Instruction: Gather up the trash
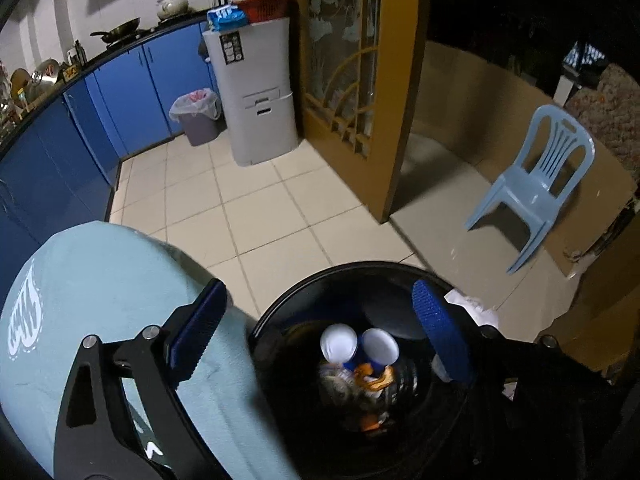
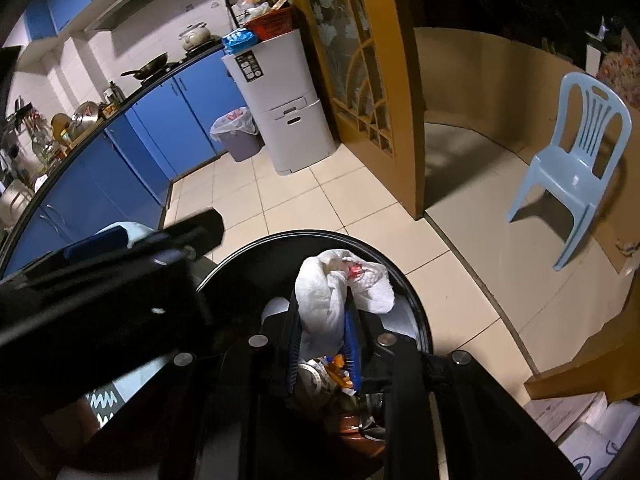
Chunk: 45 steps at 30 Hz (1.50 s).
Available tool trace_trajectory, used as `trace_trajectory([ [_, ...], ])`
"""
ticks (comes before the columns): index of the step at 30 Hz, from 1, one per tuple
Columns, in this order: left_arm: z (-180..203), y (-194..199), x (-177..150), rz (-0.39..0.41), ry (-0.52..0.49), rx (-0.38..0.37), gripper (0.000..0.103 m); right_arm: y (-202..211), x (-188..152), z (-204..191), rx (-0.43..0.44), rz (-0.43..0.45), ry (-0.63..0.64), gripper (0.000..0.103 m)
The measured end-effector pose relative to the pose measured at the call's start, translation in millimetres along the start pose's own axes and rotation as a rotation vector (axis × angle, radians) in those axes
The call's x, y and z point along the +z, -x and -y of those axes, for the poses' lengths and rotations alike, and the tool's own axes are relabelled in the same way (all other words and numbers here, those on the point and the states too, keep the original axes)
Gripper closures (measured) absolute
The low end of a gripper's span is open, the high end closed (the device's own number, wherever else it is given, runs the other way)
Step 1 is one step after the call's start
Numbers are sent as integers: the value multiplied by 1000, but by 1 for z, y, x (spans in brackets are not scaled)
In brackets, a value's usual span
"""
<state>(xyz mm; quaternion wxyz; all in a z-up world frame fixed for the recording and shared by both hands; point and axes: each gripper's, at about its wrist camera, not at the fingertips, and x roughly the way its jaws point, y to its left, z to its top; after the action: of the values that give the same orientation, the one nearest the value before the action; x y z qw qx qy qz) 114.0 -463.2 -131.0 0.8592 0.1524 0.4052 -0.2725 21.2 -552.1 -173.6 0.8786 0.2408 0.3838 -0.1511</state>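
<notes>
- Black bin (image 1: 280,312): near rim cut off by the bottom edge; trash at the bottom too dark and blurred to identify.
- White wad (image 2: 328,292): lower part hidden between right hand-held gripper (image 2: 322,344) fingers.

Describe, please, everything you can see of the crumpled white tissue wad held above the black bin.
The crumpled white tissue wad looks like soft, creased paper, bunched into two lobes with a small red-pink smear near its top. It is pinched low down between the blue ribbed pads of the right hand-held gripper, its bulk sticking up beyond the fingertips. It hangs over the open mouth of the round black plastic bin, above the cups and wrappers inside, touching nothing but the pads.
</notes>
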Motion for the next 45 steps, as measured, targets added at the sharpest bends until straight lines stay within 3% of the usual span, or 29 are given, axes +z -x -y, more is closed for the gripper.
trace_trajectory([
  [4, -2, -2, 2, -12, 12, 14, 6, -6, 0, 7, 23, -26, -42, 80],
  [5, -4, -2, 2, -14, 21, 16, 5, -7, 0, 8, 30, -30, -49, 72],
  [8, -15, -2, 2, -17, 50, 34, 5, -7, -1, 5, 22, -22, -40, 29],
  [11, -26, -1, 1, -15, 80, 56, 5, -7, -1, -3, 25, -14, -17, 29],
  [15, -40, -1, -1, -28, 112, 59, 5, -9, -1, -7, 34, -18, -28, 19],
  [27, -66, 19, -2, -3, 158, 49, 5, 0, 3, -28, 30, -7, -15, 19],
  [32, -74, 25, -2, 2, 162, 46, 5, 3, 3, -37, 25, 1, -5, 19],
  [35, -76, 26, -2, -1, 159, 38, 5, 3, 3, -39, 25, -3, -5, 11],
  [45, -75, 21, -7, -54, 136, 30, 4, 2, 2, -42, 2, -9, 3, 10],
])
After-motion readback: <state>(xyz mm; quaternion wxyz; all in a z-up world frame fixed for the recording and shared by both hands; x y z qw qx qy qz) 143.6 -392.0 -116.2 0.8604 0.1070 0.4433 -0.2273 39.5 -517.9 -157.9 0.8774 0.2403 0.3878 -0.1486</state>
